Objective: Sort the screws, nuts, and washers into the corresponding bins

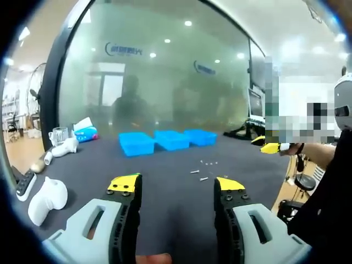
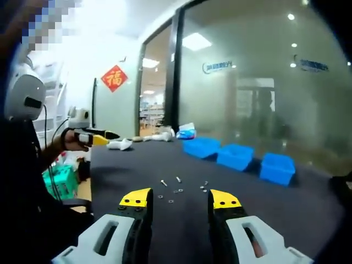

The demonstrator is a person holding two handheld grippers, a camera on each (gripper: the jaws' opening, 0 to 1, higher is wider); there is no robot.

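Three blue bins stand in a row on the dark table: in the left gripper view one bin, a second bin and a third bin; in the right gripper view the same bins. Small screws, nuts and washers lie loose on the table in front of them, also the small parts just beyond my right jaws. My left gripper is open above the table with nothing between its yellow-tipped jaws. My right gripper is open too, hovering short of the parts.
White controllers and a white handheld device lie at the table's left, with a cup and cloths behind. A person holding a yellow-tipped tool stands at the table's end. A glass wall backs the table.
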